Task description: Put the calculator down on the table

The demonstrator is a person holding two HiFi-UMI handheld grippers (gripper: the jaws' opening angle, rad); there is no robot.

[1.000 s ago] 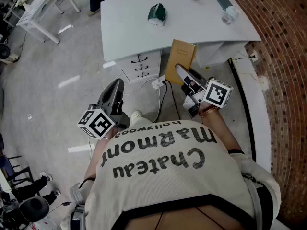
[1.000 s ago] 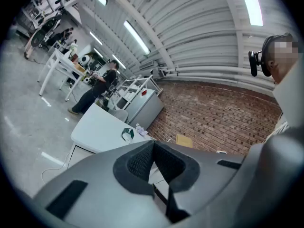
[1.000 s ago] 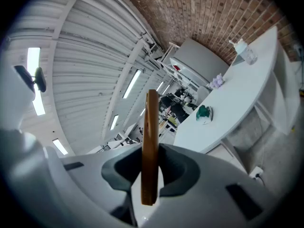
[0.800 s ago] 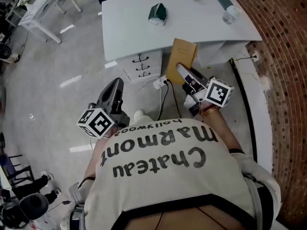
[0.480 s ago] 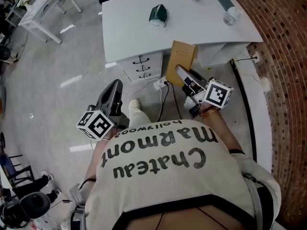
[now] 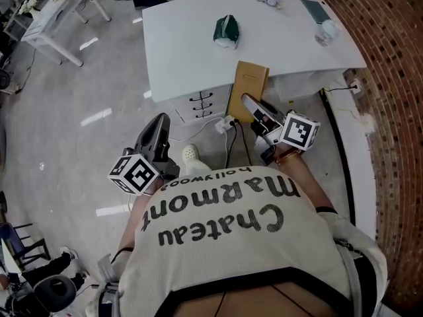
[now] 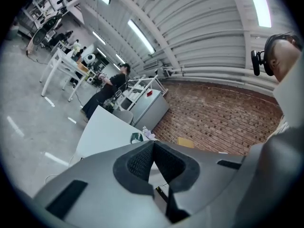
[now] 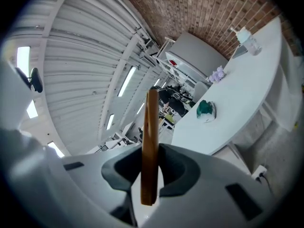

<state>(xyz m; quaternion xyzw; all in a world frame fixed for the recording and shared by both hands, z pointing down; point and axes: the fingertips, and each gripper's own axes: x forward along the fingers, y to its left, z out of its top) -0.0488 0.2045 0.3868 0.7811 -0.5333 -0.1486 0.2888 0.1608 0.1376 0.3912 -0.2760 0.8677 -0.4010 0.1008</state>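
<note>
Both tongs and the wearer are closing on the worktop (image 6: 192, 51) versus a second ago: it is sitting lower and larger in the head view, and the shoe (image 6: 190, 153) is stepping forward between the hands.

Calculator (image 6: 248, 90) is riding in the right tongs (image 6: 256, 111), clenched on its near end, not yet over the worktop as far as I can judge. It is reading as a thin tan slab. Long axis is running straight out from the jaws toward the worktop's near edge, above the drawer unit (image 6: 203, 103). In the right gripper view it is showing edge-on, so it is standing on its edge between the pads, not flat.

Left tongs (image 7: 153, 146) are closed on nothing and trailing to the left, further from the worktop.

Worktop is lying ahead of the calculator's free end. A green bundle (image 6: 226, 32) is sitting mid-surface, with a clear cup (image 6: 326, 32) and a dark slab (image 6: 312, 8) at the far right. Bare surface near the front edge is looking like the landing spot. My read is that the right hand is needing more reach, then a roll to lay the slab flat before letting go.
</note>
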